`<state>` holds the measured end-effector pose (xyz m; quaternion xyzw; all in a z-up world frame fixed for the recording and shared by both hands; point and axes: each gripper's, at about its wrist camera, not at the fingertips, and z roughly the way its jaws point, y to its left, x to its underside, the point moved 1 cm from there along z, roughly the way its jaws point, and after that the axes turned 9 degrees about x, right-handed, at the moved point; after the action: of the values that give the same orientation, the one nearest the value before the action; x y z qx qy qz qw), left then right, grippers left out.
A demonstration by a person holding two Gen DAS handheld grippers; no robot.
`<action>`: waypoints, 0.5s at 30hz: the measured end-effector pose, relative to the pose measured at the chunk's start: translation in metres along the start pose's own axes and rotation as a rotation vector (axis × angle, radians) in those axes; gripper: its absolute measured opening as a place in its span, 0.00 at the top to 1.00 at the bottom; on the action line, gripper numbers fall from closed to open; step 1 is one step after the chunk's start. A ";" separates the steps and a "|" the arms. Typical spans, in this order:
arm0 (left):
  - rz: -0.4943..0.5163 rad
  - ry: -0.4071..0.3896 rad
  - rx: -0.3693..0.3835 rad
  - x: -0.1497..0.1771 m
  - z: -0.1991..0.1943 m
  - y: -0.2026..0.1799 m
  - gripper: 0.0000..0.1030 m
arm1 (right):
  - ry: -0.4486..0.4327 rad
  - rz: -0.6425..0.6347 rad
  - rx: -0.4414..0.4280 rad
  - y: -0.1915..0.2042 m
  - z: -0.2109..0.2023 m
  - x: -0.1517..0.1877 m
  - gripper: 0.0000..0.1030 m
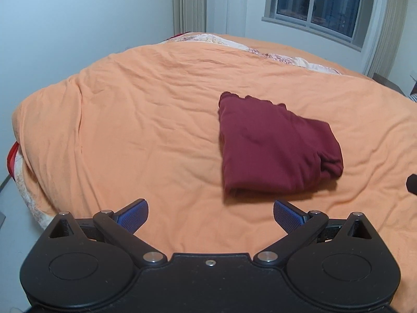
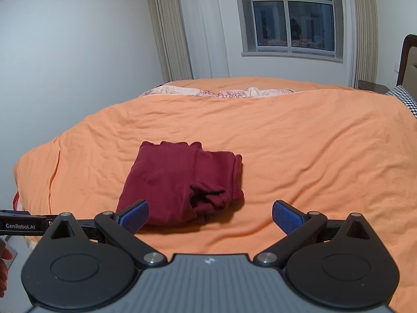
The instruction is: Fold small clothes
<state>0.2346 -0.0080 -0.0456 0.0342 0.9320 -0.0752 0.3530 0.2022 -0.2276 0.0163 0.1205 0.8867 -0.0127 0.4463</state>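
Observation:
A dark red garment (image 1: 271, 146) lies folded into a compact bundle on the orange bedcover (image 1: 146, 120). In the left wrist view it sits ahead and to the right of my left gripper (image 1: 210, 215), which is open and holds nothing. From the right wrist the same garment (image 2: 179, 180) lies ahead and to the left, its near edge just past the left blue pad (image 2: 134, 216). My right gripper (image 2: 210, 216) is open and empty, above the bedcover (image 2: 299, 156). The left gripper's body (image 2: 23, 225) shows at the left edge of the right wrist view.
A patterned quilt edge (image 2: 216, 92) lies across the far side of the bed. Beyond it are a window (image 2: 292, 15) and curtains (image 2: 172, 28). A checkered pillow (image 2: 405, 99) and headboard (image 2: 408, 57) are at the right. The bed's left edge (image 1: 23, 156) drops off.

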 end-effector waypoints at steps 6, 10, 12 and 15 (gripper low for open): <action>0.034 0.000 -0.007 0.025 -0.018 -0.008 0.01 | 0.020 0.004 0.017 -0.004 -0.023 0.017 0.00; 0.041 0.001 -0.005 0.038 -0.027 -0.010 0.01 | 0.007 0.017 0.051 -0.003 -0.040 0.029 0.00; 0.051 -0.001 -0.002 0.042 -0.031 -0.012 0.01 | 0.007 0.022 0.053 -0.002 -0.047 0.037 0.00; 0.069 -0.015 -0.007 0.045 -0.037 -0.013 0.01 | 0.012 0.007 0.043 0.003 -0.053 0.045 0.00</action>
<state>0.1749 -0.0147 -0.0466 0.0647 0.9277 -0.0601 0.3627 0.1358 -0.2088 0.0129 0.1332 0.8884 -0.0293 0.4383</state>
